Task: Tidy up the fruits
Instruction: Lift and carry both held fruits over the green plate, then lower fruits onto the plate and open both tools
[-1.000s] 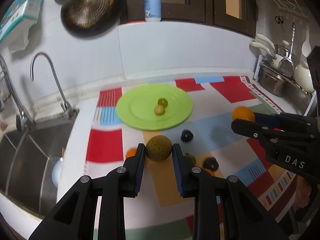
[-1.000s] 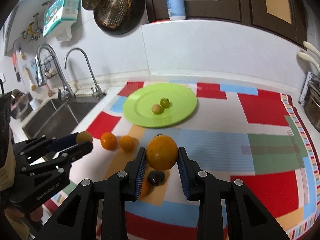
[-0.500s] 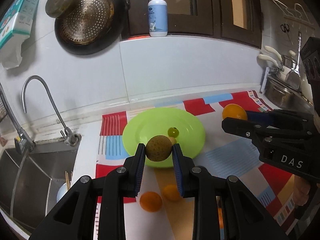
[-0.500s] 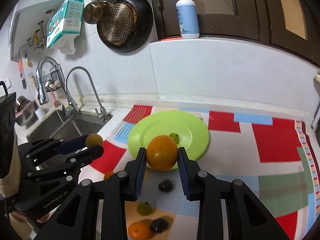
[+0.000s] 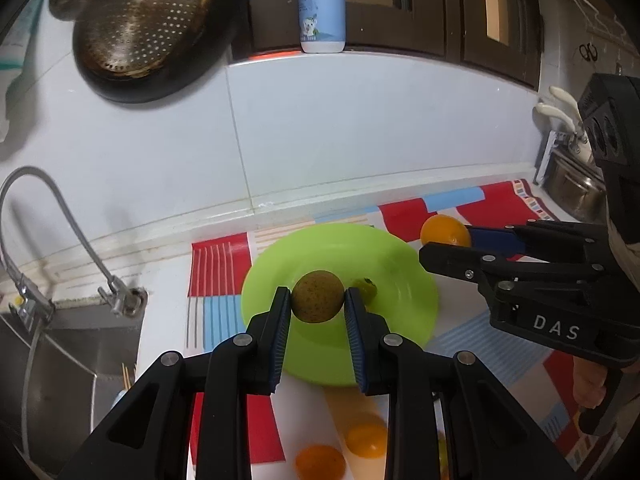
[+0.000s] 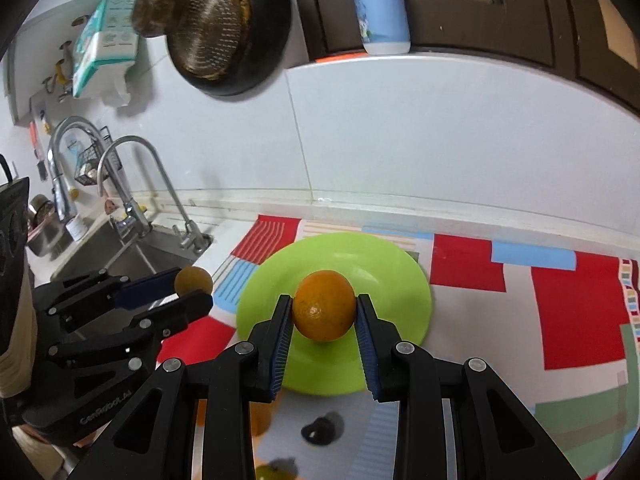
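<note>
Nearest the lens, left claw clamped on a brownish-green fruit, pads pressed to both sides, held above the near half of the green plate. Beside it, right claw clamped likewise on an orange, held in front of the same plate and seemingly over it. Neither fruit set down yet.

Short of the plate, on the patterned mat covering the surface: two small oranges just below the left claw, a dark fruit and a greenish one under the right claw, all waiting their turn.

On the plate itself, one small greenish fruit visible just right of the carried brown one; anything more there hidden behind the claws.

Left of the plate, tap and sink; behind it, white wall with hanging strainer and a soap bottle on the ledge above.

Judged from this: sorting well under way but far from finished, with two fruits about to land, at least four loose ones left to collect.
</note>
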A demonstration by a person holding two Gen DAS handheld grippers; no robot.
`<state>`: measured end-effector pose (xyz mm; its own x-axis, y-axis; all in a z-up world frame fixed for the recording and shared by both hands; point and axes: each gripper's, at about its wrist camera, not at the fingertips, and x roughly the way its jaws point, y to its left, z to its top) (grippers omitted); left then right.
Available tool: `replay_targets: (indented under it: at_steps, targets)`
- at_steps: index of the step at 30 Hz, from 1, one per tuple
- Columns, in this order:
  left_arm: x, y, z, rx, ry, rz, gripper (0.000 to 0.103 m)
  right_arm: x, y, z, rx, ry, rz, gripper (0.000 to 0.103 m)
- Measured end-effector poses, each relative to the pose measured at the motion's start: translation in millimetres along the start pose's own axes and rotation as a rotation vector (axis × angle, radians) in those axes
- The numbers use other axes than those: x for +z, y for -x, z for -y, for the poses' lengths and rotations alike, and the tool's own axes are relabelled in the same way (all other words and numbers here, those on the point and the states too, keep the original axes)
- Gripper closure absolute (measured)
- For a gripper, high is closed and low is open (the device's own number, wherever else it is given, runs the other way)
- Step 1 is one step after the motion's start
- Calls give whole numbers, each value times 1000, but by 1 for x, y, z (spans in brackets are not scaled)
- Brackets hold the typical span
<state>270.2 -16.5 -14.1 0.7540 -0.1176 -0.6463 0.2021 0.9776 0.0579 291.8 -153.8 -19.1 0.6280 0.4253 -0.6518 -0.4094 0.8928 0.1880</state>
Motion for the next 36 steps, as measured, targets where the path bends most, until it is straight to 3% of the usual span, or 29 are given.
replay_targets:
  at_steps: [8, 17, 33, 36]
  targets:
    - [15, -46, -13, -28, 34, -64, 75, 14, -36, 15, -6, -8, -45, 71]
    - [18, -95, -24, -11, 56, -152, 75, 20, -77, 27, -20, -4, -106, 71]
    - [1, -146, -26, -36, 57, -257, 75, 14, -133, 47, -16, -21, -204, 71]
    - [2, -148, -26, -36, 63, -264, 71, 14, -137, 51, -18, -34, -210, 68]
